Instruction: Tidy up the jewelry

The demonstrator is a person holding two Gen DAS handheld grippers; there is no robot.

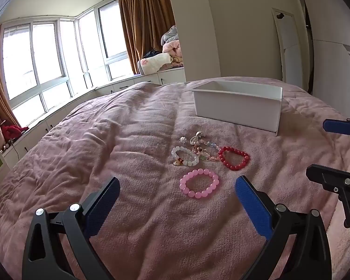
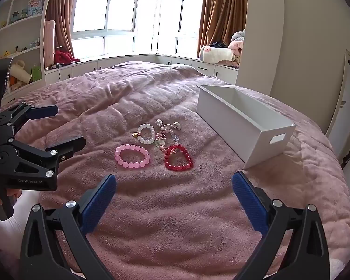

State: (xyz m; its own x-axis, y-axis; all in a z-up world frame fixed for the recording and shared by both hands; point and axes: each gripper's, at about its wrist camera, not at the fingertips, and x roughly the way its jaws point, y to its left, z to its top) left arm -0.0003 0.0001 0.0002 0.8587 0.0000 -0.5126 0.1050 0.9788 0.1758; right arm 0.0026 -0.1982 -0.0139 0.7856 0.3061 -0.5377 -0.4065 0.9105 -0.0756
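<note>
On the pink bedspread lie a pink bead bracelet (image 1: 199, 183) (image 2: 132, 156), a red bead bracelet (image 1: 233, 158) (image 2: 178, 158), a white bead bracelet (image 1: 185, 156) (image 2: 146, 133) and a tangle of small charms and clips (image 1: 198, 140) (image 2: 168, 129). Behind them stands an empty white box (image 1: 238, 107) (image 2: 242, 126). My left gripper (image 1: 177, 190) (image 2: 68, 126) is open, just short of the pink bracelet. My right gripper (image 2: 174, 186) (image 1: 315, 149) is open too, short of the red bracelet. Neither holds anything.
The bed (image 1: 105, 151) fills the foreground, with rumpled folds at the left. Window-seat cabinets (image 2: 128, 61) run along the far side under curtained windows. Folded blankets (image 2: 221, 53) sit at the right; shelves with toys (image 2: 23, 23) stand at the left.
</note>
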